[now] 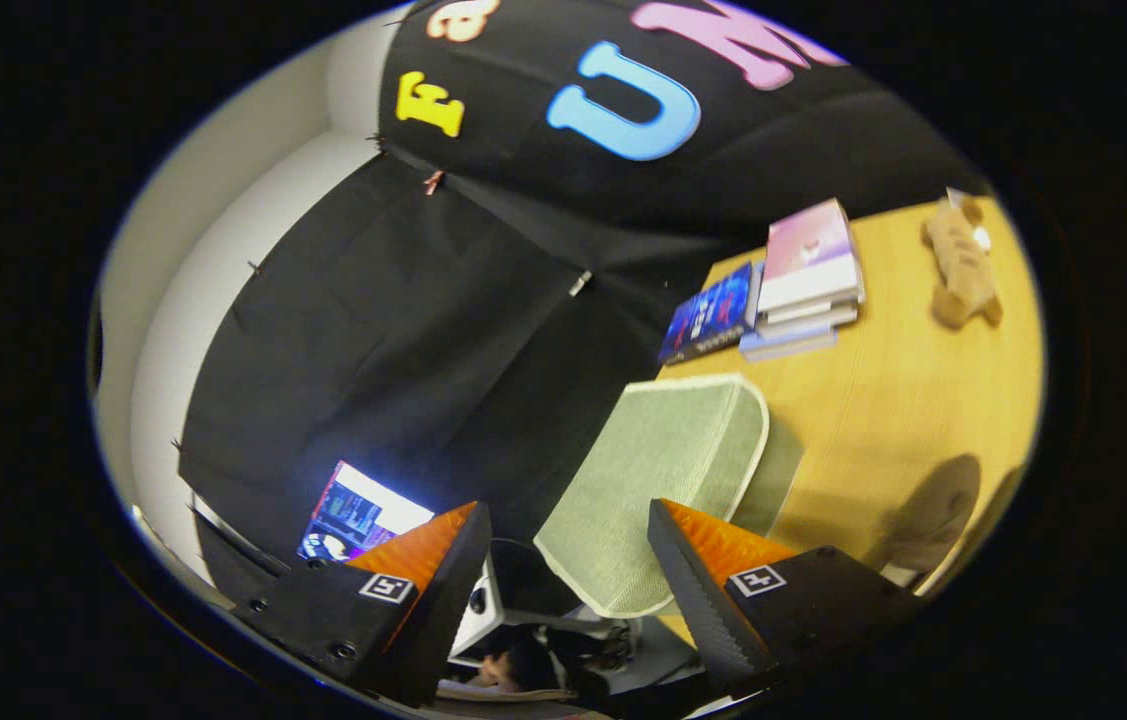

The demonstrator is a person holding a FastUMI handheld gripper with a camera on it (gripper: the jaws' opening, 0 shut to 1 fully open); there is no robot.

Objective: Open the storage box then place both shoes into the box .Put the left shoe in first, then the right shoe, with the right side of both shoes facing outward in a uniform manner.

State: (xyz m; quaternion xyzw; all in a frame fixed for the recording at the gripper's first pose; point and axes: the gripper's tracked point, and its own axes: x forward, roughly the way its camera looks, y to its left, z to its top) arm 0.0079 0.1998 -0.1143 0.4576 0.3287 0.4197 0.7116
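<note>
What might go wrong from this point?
The tool is open and holds nothing, tilted, with the green fabric storage box just ahead between its fingers; a skewed approach could shove the box across the wooden table. A sliding box might bump the stack of books beyond it.

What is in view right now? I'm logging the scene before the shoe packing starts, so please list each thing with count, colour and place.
Green fabric storage box with pale trim: one, lid shut, on the table's near corner, just ahead of the fingers.
Light wooden table: one, yellowish, beyond the right finger.
Stack of books: several, top cover pink and white, beyond the box.
Dark blue book: one, lying beside the stack.
Brown plush toy: one, on the table past the books.
Lit screen: one, beyond the left finger.
Black cloth wall: behind the table.
Gripper: one, fingers open, holding nothing.
</note>
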